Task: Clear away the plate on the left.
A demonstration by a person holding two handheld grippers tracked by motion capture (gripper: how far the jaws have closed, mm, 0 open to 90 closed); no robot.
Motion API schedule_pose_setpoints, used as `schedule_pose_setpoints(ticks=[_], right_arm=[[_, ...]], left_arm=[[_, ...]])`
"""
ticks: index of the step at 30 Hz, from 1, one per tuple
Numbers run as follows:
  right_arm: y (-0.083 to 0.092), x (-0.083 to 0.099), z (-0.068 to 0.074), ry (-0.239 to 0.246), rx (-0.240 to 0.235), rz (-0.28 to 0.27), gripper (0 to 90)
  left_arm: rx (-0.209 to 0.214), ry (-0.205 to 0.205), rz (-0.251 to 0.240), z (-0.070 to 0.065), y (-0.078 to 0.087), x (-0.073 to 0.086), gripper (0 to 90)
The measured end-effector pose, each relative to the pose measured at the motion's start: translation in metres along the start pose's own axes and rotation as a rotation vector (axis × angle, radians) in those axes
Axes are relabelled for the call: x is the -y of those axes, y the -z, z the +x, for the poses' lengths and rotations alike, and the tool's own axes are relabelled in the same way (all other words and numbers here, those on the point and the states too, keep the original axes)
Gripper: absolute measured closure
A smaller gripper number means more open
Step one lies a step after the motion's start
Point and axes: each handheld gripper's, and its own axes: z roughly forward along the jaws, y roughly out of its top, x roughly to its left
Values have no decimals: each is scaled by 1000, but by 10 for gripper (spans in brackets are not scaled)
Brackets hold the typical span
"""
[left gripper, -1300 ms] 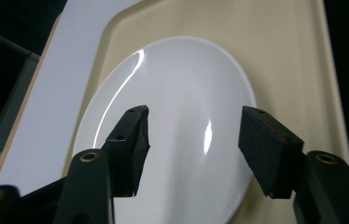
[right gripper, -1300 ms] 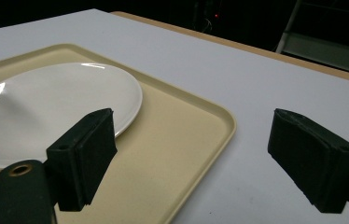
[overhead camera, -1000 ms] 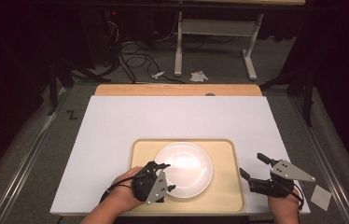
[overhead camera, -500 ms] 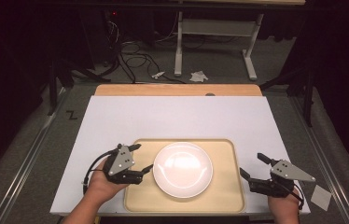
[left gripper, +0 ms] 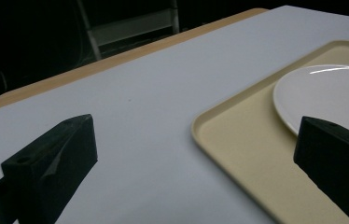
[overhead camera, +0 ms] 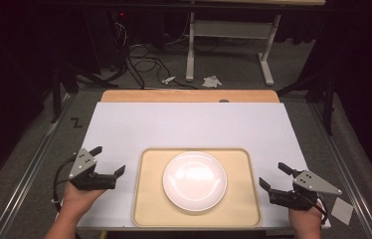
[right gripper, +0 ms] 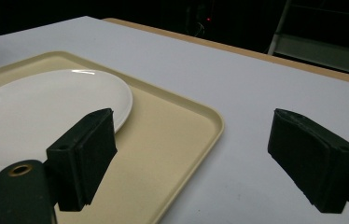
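Plate (overhead camera: pixel 195 180): white, round, glossy; lies flat at the centre of the tray, touched by neither gripper.
Tray (overhead camera: pixel 149 209): beige, rectangular with rounded corners and a raised rim; sits at the near middle of the table, its near edge close to the table's near edge.
Table (overhead camera: pixel 189 124): white top (a strip of bare wood runs along the far edge).
Left gripper (overhead camera: pixel 109 162): held in the person's left hand (overhead camera: pixel 77 199), just left of the tray and apart from it; jaws have just been opening and now stand spread wide, nothing between them.
Right gripper (overhead camera: pixel 275 176): held in the right hand (overhead camera: pixel 306 219), just right of the tray's near right corner; jaws spread wide, nothing between them.
Floor beyond the table: dark, with cables (overhead camera: pixel 139 59) and a white frame (overhead camera: pixel 229 35).
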Motion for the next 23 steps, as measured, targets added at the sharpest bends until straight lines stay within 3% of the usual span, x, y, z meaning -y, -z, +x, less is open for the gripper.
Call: schedule_pose_setpoints(ticks=[6,23], right_arm=[[3,1,-4,-19,18,-6,161],[3,-1,-4,-6,18,-7,161]], left_arm=[[-16,45,-56,11,8,-9,2],[-26,49,-59,13,6,-8,2]])
